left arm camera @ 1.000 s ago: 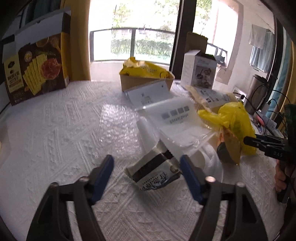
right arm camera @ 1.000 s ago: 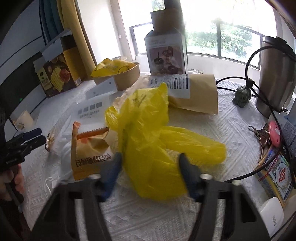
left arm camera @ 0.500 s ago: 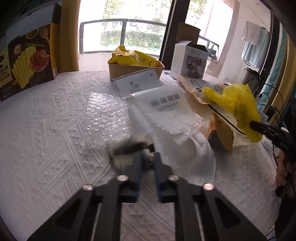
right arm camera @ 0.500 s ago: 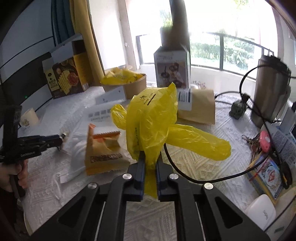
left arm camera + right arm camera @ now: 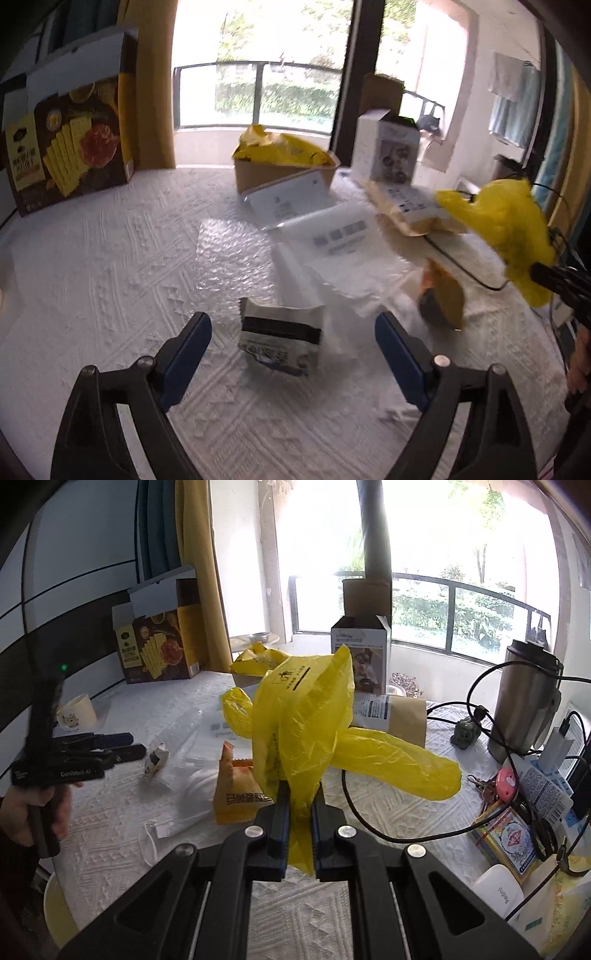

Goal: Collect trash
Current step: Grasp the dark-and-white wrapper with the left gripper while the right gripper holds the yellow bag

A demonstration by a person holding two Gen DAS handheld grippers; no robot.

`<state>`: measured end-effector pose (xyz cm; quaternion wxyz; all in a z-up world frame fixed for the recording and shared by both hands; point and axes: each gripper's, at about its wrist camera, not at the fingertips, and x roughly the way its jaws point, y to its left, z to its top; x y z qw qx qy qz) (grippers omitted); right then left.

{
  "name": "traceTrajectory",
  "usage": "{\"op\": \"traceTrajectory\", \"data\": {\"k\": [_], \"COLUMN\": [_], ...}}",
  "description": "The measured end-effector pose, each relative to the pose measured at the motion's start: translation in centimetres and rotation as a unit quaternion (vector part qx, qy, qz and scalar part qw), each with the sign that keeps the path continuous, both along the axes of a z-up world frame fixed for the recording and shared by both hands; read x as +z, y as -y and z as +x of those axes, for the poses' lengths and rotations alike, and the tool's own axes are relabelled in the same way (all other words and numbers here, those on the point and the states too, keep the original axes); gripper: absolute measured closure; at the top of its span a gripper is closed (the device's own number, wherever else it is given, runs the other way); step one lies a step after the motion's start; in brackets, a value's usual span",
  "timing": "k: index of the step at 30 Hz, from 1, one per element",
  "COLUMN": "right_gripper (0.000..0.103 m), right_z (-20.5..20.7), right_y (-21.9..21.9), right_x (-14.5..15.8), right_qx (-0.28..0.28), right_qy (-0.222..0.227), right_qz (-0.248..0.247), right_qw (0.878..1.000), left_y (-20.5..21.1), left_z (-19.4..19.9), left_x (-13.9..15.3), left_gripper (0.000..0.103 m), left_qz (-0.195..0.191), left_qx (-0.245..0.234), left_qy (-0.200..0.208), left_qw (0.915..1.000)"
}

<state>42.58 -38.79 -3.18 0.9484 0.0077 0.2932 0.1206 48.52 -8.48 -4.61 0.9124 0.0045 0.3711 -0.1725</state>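
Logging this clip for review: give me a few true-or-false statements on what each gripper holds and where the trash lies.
1. The right gripper is shut on the yellow plastic bag. True.
2. The left gripper clamps the small black-and-white wrapper. False: its jaws stand wide open, the wrapper loose between them.
3. The cracker box lies flat. False: it stands upright.
4. An orange snack packet stands on the white tablecloth. True.
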Motion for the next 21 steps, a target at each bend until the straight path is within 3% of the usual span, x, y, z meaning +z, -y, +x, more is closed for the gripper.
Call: {"op": "traceTrajectory", "data": {"k": [6, 9, 11, 12, 15, 18, 21], "right_gripper": [0.094, 0.094, 0.094, 0.094, 0.094, 0.094, 0.094], "right_z": [0.0, -0.1, -0.4, -0.5, -1.0, -1.6, -2.3], "right_y": [0.4, 0.6, 0.7, 0.7, 0.5, 0.2, -0.1], "right_x": [0.1, 0.2, 0.3, 0.3, 0.4, 0.6, 1.1], "right_qx": [0.002, 0.002, 0.003, 0.003, 0.007, 0.013, 0.016], "right_qy": [0.003, 0.005, 0.007, 0.008, 0.010, 0.015, 0.017], "right_qz": [0.006, 0.010, 0.011, 0.012, 0.014, 0.013, 0.011], "right_qw": [1.000, 1.000, 1.000, 1.000, 1.000, 1.000, 1.000], "left_y": [-0.1, -0.3, -0.2, -0.2, -0.2, -0.1, 0.3], "left_z": [2.6, 2.9, 2.4, 2.2, 1.5, 0.5, -0.8], "left_x": [-2.4, -3.2, -3.4, -3.3, -3.1, -2.6, -1.7], "left_gripper": [0.013, 0.015, 0.050, 0.059, 0.068, 0.084, 0.084], "left_qz": [0.012, -0.005, 0.005, 0.003, 0.001, 0.005, 0.015], "left_qx": [-0.009, -0.018, -0.018, -0.022, -0.029, -0.030, -0.033], "left_qy": [-0.059, -0.074, -0.069, -0.068, -0.064, -0.057, -0.046], "left_qw": [0.9981, 0.9971, 0.9975, 0.9975, 0.9975, 0.9979, 0.9983]}}
